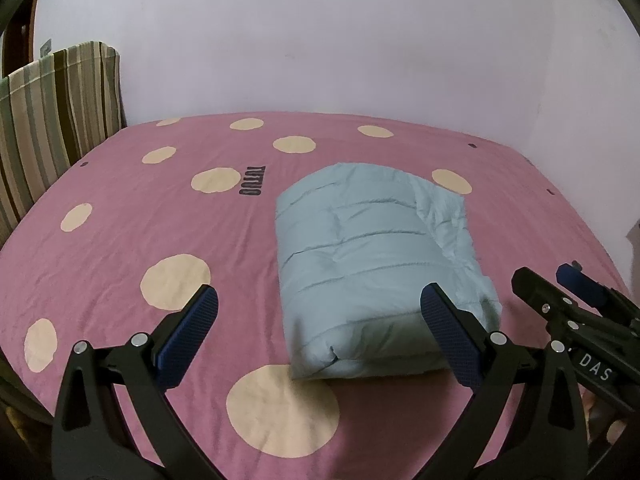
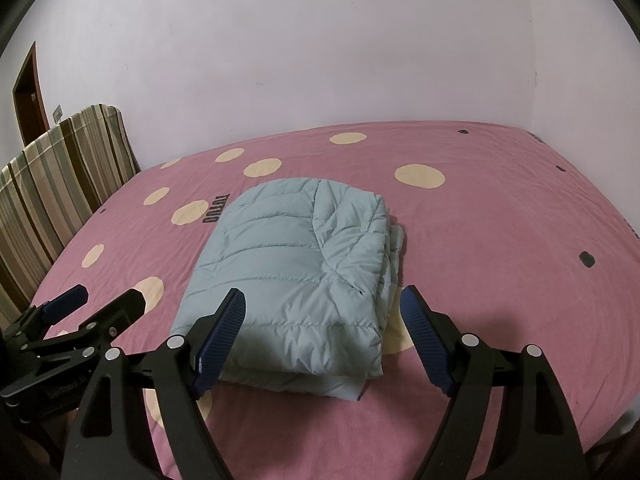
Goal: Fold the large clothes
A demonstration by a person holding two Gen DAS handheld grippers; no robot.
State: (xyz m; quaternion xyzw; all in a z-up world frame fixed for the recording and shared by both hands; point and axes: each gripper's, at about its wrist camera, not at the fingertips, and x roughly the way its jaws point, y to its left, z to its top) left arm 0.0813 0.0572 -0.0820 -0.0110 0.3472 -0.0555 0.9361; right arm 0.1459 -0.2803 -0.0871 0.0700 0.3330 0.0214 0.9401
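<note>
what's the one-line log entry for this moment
jacket: folded on bed | left gripper: open, empty | right gripper: open, empty

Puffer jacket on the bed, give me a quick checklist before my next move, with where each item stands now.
1. Light blue puffer jacket folded into a compact bundle: ok.
2. Layers flush on its right edge: not ok, inner layers stick out.
3. Left hand-held gripper open, holding nothing: ok.
4. Right hand-held gripper open, holding nothing: ok.
5. Pink spotted bedsheet flat around the bundle: ok.
6. Sleeves tucked inside: cannot tell.
</note>
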